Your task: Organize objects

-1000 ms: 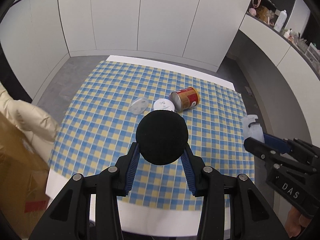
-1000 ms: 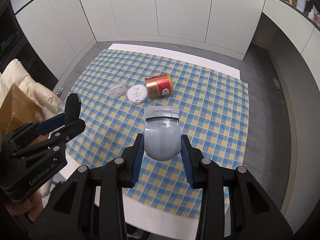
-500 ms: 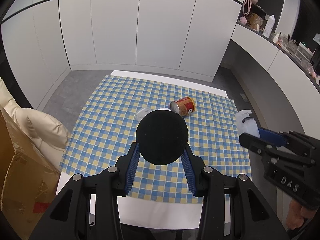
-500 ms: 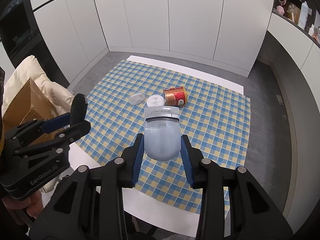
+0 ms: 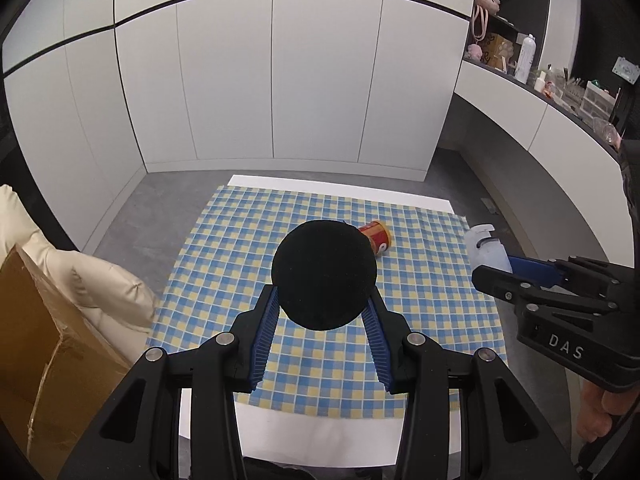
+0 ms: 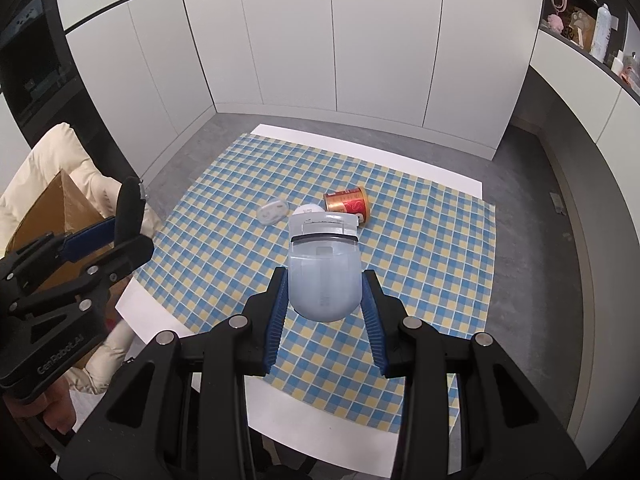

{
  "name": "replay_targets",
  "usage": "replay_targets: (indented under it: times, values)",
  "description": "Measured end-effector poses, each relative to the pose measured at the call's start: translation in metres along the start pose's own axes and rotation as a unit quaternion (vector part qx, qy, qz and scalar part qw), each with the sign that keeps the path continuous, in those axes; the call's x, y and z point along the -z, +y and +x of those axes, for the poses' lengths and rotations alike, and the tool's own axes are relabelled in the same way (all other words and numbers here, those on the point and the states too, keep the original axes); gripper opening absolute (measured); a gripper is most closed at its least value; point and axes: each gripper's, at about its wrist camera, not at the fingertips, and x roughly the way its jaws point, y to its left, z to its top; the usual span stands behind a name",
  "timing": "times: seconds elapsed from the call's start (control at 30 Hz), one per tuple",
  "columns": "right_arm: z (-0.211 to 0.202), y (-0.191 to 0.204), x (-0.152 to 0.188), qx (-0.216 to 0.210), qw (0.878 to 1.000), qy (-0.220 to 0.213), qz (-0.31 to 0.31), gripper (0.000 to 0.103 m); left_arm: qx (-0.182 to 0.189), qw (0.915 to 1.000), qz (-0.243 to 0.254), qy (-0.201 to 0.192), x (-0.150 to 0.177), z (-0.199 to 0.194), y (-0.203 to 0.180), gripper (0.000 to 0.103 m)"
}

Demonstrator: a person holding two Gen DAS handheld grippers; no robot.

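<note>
My left gripper is shut on a flat black round disc, held high over the checked tablecloth. In the right wrist view the same left gripper shows at the left, disc edge-on. My right gripper is shut on a translucent pale-blue container with a dark band near its top; that container also shows in the left wrist view, with the right gripper around it. On the cloth lie a red-and-gold can on its side, a white round lid and a clear lid.
The table's bare white edge runs along the near side. A cardboard box and a cream padded jacket stand at the left. White cabinets line the back; a cluttered counter shelf curves along the right. A hand holds the right gripper.
Both grippers have risen and tilted up with their loads, so the table looks smaller and farther. The black disc now covers the two lids in the left wrist view.
</note>
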Motion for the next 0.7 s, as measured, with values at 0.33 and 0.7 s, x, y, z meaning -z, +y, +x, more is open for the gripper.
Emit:
replay_targets:
  times: [0.33,0.7]
  values:
    - [0.008,0.011,-0.004,-0.013,1.000,0.005,-0.002,0.038,-0.009,0.9997,-0.024,0.005,0.004,0.000,0.023,0.043]
    - [0.015,0.040,-0.009,-0.027,0.999,0.005,-0.027,0.038,-0.025,0.9983,-0.053,0.007,0.012,-0.004,0.055,0.043]
